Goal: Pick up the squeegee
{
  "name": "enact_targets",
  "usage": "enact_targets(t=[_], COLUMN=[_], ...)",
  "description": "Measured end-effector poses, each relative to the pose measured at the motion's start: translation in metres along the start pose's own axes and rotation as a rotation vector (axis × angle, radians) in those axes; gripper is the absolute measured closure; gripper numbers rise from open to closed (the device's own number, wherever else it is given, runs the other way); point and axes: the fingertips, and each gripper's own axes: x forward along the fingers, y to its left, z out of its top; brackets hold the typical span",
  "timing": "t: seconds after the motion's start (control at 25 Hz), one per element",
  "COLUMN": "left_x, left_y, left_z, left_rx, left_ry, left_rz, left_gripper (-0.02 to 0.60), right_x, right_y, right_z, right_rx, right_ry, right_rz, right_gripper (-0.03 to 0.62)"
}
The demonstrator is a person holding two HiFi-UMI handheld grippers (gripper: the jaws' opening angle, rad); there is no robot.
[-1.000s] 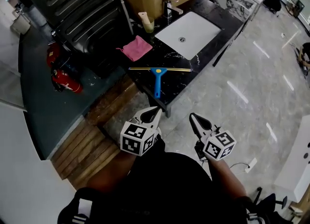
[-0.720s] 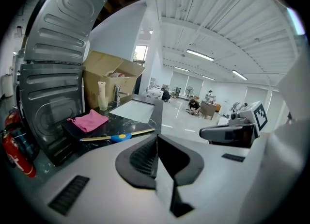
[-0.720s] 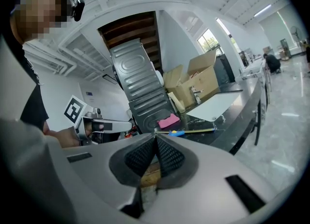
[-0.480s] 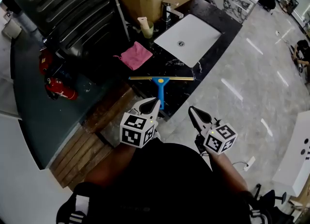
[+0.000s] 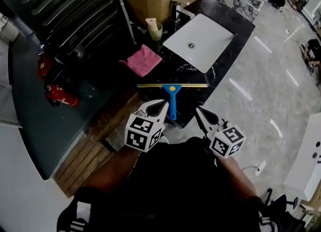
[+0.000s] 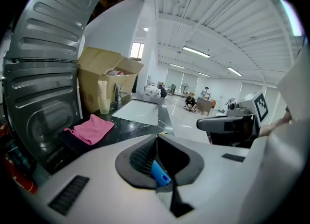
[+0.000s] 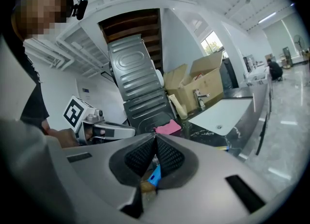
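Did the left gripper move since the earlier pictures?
Yes. The left gripper moved forward, toward the blue-handled squeegee lying on the black marble counter; its tip is now beside the handle.

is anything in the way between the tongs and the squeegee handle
Nothing visible does. The squeegee lies on the counter with its handle pointing between the left tongs and right tongs; the pink cloth sits farther back, off the path.
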Motion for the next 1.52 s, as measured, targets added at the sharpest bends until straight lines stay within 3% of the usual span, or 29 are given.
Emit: enact_targets(t=[0.24, 0.48, 0.84, 0.92, 1.0, 1.24, 1.52], left_x=[0.006, 0.014, 0.043, 0.050, 0.058, 0.081, 0.109], left_y=[0.007, 0.016, 0.021, 0.024, 0.027, 0.038, 0.044], left_z=[-0.009, -0.010, -0.037, -0.043, -0.050, -0.073, -0.095], left_rx=[-0.035, -0.083, -0.165, -0.194, -0.234, -0.218, -0.199], left_ry=[0.010, -0.002, 0.056, 0.077, 0.099, 0.206, 0.326], left_rz=[0.048, 0.160, 0.261, 0.272, 0.276, 0.333, 0.345], left_gripper=[0.563, 0.563, 0.560, 0.526, 0.443, 0.403, 0.368], right_x=[0.006, 0.010, 0.005, 0.003, -0.001, -0.013, -0.027], right_y=[-0.017, -0.030, -0.053, -0.057, -0.061, -0.078, -0.096], right_z=[0.007, 0.016, 0.019, 0.019, 0.018, 0.023, 0.030], right_rx=[-0.003, -0.050, -0.088, -0.082, -0.083, -0.089, -0.071], right_ry=[0.002, 0.062, 0.126, 0.131, 0.131, 0.095, 0.049], right_rz=[0.013, 0.088, 0.160, 0.169, 0.177, 0.174, 0.145], right_gripper=[0.585, 0.585, 0.585, 0.585, 0.585, 0.585, 0.585])
